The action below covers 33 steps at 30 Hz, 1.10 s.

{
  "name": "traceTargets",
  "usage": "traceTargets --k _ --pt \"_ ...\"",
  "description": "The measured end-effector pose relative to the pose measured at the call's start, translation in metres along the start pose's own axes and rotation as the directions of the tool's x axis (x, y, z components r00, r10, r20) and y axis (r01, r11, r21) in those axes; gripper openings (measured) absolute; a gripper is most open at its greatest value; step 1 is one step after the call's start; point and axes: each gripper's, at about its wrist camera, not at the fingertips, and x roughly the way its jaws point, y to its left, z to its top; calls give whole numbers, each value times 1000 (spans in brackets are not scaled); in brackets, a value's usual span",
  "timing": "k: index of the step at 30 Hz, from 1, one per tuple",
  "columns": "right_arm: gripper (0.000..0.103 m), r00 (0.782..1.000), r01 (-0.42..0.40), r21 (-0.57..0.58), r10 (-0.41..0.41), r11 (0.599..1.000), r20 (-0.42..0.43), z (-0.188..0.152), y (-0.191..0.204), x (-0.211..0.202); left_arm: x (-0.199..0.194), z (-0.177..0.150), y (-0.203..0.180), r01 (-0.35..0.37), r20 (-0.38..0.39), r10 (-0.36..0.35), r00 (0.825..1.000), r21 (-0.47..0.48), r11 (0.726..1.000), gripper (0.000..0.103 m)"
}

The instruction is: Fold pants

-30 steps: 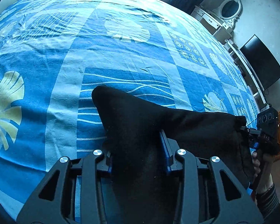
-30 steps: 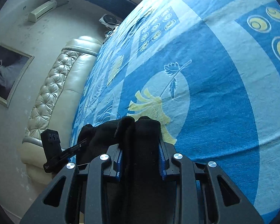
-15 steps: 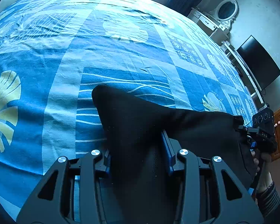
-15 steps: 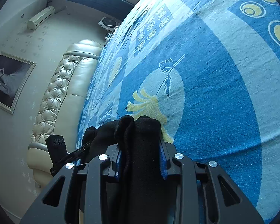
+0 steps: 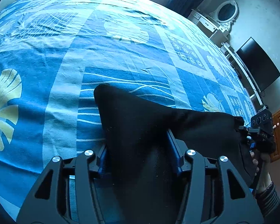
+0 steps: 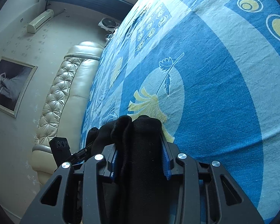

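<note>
Each tool grips black pants [image 5: 140,123]: left tool [image 5: 138,149] and right tool [image 6: 140,158] hold opposite ends, cloth stretched lengthwise between them above the bed [image 5: 121,56].

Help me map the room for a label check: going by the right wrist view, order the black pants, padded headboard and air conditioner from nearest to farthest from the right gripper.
1. Black pants, clamped in the right gripper.
2. Padded headboard, left.
3. Air conditioner, upper left wall.

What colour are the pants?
Black. The pants show best in the left wrist view.
</note>
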Motion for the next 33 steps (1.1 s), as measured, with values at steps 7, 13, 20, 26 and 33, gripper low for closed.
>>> traceTargets --k 7,13,20,26,33 --pt "63 998 -49 51 47 997 35 -12 2 -31 -35 -23 18 85 50 -80 995 -90 992 83" --pt "68 998 -47 69 44 997 49 -43 -1 -68 -75 -70 31 88 72 -77 994 -171 981 88" --pt "71 997 -63 75 60 995 42 -89 5 -84 -96 -127 25 133 74 -119 990 -236 963 90" --pt "72 999 -43 68 43 997 13 -103 10 -68 -88 -142 17 178 82 -161 983 -284 942 90" --pt "73 1000 0 51 -1 999 24 -106 11 -62 -76 -139 8 236 97 -216 971 -312 920 90"
